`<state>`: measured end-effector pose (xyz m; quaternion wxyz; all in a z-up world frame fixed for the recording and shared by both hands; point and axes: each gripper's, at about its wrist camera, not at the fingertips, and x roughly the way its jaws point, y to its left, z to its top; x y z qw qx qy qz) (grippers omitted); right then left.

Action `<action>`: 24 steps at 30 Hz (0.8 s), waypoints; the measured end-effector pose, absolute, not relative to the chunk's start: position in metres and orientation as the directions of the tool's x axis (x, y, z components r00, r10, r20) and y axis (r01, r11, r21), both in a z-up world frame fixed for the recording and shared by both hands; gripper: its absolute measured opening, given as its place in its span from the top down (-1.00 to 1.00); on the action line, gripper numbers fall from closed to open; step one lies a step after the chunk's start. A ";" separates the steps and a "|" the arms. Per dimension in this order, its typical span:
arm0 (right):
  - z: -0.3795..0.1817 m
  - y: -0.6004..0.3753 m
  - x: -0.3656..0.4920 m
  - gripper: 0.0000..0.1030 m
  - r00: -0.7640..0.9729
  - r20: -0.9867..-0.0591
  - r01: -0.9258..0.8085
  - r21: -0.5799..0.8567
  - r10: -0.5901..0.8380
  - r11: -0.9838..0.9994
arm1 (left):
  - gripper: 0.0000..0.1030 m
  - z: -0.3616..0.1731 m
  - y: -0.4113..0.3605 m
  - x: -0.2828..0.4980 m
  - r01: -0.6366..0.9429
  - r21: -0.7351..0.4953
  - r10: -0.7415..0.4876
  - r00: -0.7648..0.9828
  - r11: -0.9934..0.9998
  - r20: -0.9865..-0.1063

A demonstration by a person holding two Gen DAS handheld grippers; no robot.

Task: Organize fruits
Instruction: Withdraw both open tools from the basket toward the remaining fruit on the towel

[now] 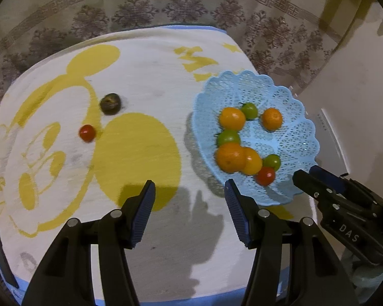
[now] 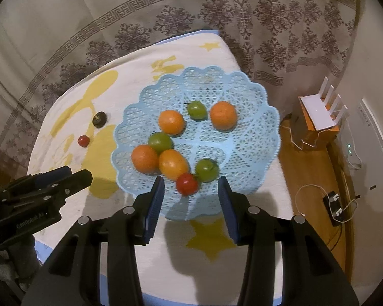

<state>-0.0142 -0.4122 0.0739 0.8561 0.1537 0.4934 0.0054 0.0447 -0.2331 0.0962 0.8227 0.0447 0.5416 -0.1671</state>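
Nearest to the cameras, both tongs are hanging over the tabletop with nothing between their blue pads. The left tongs (image 1: 190, 187) are standing apart above the bare cloth (image 1: 153, 81), a white one printed with a yellow cartoon mouse and stars. The right tongs (image 2: 191, 185) are also standing apart, hovering over the near rim of the basket (image 2: 252, 158) and not touching any fruit.

The basket is a light blue plastic lattice dish with a scalloped edge, sitting on the right part of the tabletop. Eight fruits are lying in it. One red tomato (image 2: 187, 183) is lying closest to the right tongs. Three green tomatoes are there: one (image 2: 206, 169) just beside the red one, one (image 2: 160, 142) in the middle, one (image 2: 197, 110) farther back. Four orange fruits are filling the rest: two (image 2: 144, 158) (image 2: 173, 164) touching each other near the front, and two (image 2: 171, 122) (image 2: 223, 115) farther back, apart from each other.

Outside the basket, on the left part of the cloth, two fruits are lying apart: a second red tomato (image 1: 87, 132) and, beyond it, one dark brownish fruit (image 1: 110, 103).

Behind the tabletop a patterned curtain (image 2: 217, 20) is hanging.
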 end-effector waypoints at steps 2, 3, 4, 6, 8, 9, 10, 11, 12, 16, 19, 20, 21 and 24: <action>0.076 -0.405 -0.012 0.13 0.515 -0.841 0.129 0.270 0.168 0.954 | -0.22 0.098 -0.226 0.044 0.310 -0.088 -0.205 0.370 0.947 -0.906; 0.076 -0.403 -0.011 0.13 0.515 -0.840 0.124 0.270 0.171 0.955 | -0.27 0.099 -0.223 0.045 0.302 -0.071 -0.187 0.377 0.951 -0.907; 0.076 -0.400 -0.011 0.13 0.515 -0.839 0.118 0.271 0.174 0.955 | -0.29 0.099 -0.219 0.044 0.292 -0.050 -0.166 0.389 0.955 -0.906; 0.077 -0.393 -0.009 0.13 0.514 -0.839 0.108 0.272 0.180 0.956 | -0.29 0.101 -0.211 0.045 0.280 -0.044 -0.157 0.395 0.959 -0.905; 0.077 -0.388 -0.008 0.08 0.511 -0.839 0.101 0.273 0.185 0.957 | -0.29 0.101 -0.203 0.045 0.263 -0.043 -0.148 0.395 0.964 -0.907; 0.077 -0.385 -0.007 -0.02 0.511 -0.839 0.099 0.274 0.187 0.957 | -0.29 0.101 -0.198 0.046 0.255 -0.039 -0.141 0.396 0.966 -0.907; 0.077 -0.383 -0.007 -0.03 0.513 -0.838 0.098 0.274 0.187 0.957 | -0.29 0.101 -0.195 0.046 0.250 -0.039 -0.139 0.396 0.967 -0.908; 0.078 -0.380 -0.007 -0.03 0.513 -0.837 0.095 0.273 0.188 0.957 | -0.29 0.102 -0.193 0.046 0.246 -0.038 -0.136 0.396 0.969 -0.908; 0.078 -0.378 -0.006 -0.03 0.512 -0.838 0.092 0.273 0.190 0.958 | -0.29 0.102 -0.190 0.046 0.241 -0.038 -0.134 0.396 0.970 -0.909; 0.077 -0.367 -0.001 -0.03 0.505 -0.840 0.080 0.273 0.197 0.959 | -0.29 0.101 -0.177 0.046 0.230 -0.036 -0.126 0.392 0.973 -0.911; 0.076 -0.356 0.001 -0.03 0.502 -0.841 0.071 0.272 0.201 0.960 | -0.29 0.101 -0.168 0.047 0.219 -0.032 -0.118 0.389 0.975 -0.914; 0.076 -0.353 0.003 -0.03 0.501 -0.842 0.068 0.270 0.201 0.960 | -0.29 0.100 -0.165 0.048 0.215 -0.033 -0.116 0.389 0.976 -0.914; 0.076 -0.350 0.003 -0.03 0.501 -0.842 0.066 0.270 0.202 0.961 | -0.29 0.101 -0.161 0.048 0.211 -0.033 -0.115 0.389 0.977 -0.914; 0.075 -0.342 0.006 -0.03 0.496 -0.844 0.062 0.269 0.204 0.961 | -0.29 0.101 -0.153 0.050 0.204 -0.032 -0.112 0.390 0.978 -0.914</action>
